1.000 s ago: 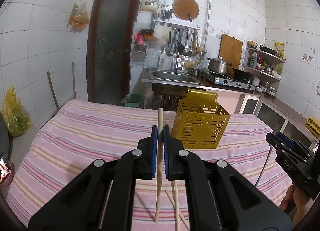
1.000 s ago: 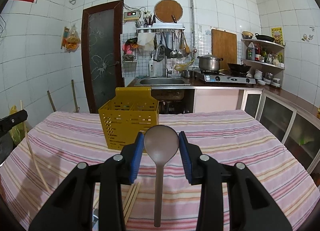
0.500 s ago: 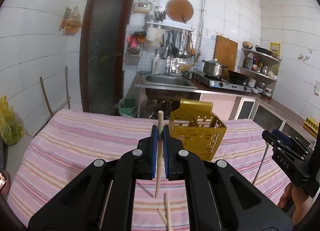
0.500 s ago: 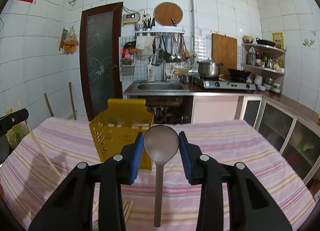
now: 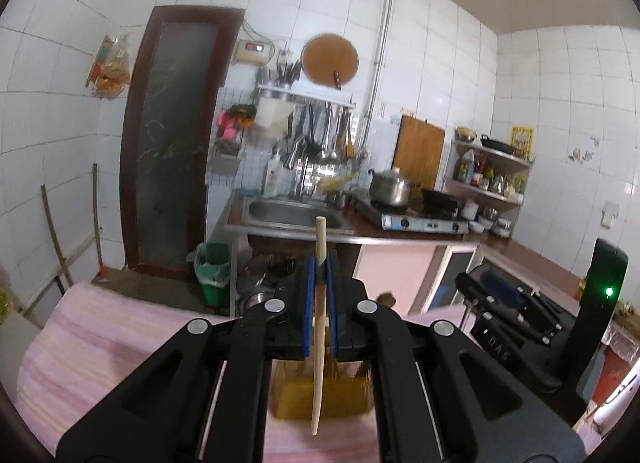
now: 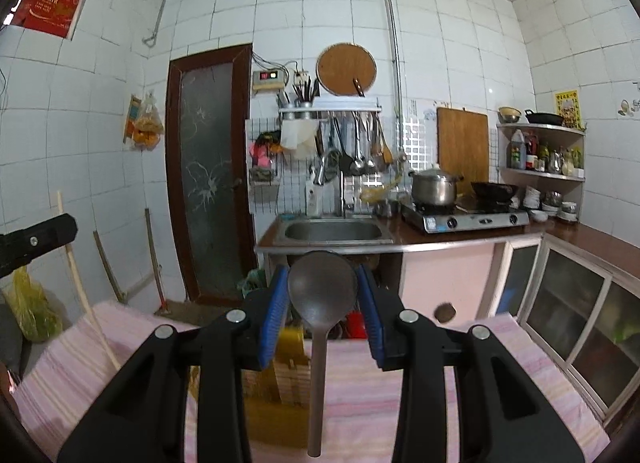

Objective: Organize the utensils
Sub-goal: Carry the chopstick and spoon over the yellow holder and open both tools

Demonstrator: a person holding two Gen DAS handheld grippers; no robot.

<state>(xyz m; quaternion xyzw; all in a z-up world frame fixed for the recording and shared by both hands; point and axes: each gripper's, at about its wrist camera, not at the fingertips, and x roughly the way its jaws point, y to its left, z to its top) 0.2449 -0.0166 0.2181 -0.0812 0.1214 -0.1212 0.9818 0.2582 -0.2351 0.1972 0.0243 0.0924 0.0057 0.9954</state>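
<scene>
Wood first: left gripper (image 5: 319, 303) clamped on pale wooden chopstick (image 5: 318, 339), tip hanging over yellow perforated utensil basket (image 5: 320, 399) just below. Right gripper (image 6: 323, 317) pinches grey-brown spoon (image 6: 322, 295) by bowl edges, handle down. Lower each w/ stick vertical, release once tip's inside; striped pink tablecloth (image 6: 520, 367) beyond

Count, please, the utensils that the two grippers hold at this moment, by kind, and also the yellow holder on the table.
Wooden chopstick, clamped upright in the left gripper: 1
Dark spoon, clamped bowl-up in the right gripper: 1
Yellow utensil holder, low behind the fingers and blurred: 1
Total: 3
</scene>
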